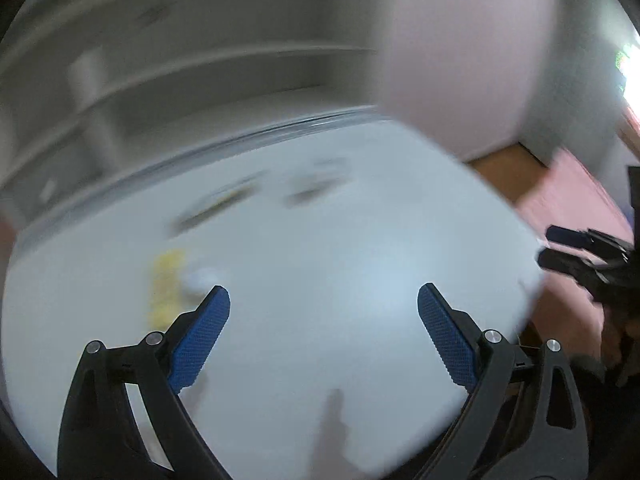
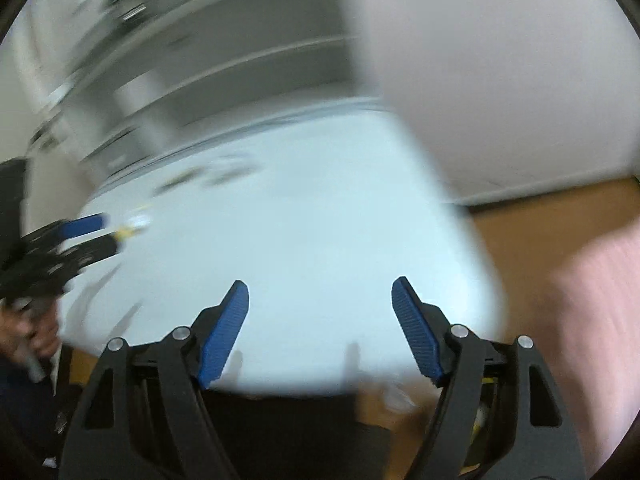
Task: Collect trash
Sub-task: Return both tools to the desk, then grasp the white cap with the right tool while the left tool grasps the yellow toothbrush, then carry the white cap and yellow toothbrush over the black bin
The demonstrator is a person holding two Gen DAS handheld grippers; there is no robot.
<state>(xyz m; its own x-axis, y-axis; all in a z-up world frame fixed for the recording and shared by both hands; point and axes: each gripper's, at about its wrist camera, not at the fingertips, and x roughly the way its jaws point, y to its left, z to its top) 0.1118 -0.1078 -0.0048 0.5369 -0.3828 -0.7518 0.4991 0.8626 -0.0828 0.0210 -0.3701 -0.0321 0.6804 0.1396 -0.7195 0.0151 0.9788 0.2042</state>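
Both the left gripper (image 1: pixel 324 304) and right gripper (image 2: pixel 320 300) gape empty; blurred yellow trash (image 1: pixel 166 288) lies on the white table (image 1: pixel 320 240), just left of the left gripper's left fingertip.

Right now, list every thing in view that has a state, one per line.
Left tool: open, nothing between its pads.
Right tool: open, nothing between its pads.
Yellow wrapper: lying on the table, blurred, untouched.
White crumpled scrap: lying beside the yellow wrapper, untouched.
Dark scraps: lying farther back, too blurred to identify.
White table: scraps still on it.
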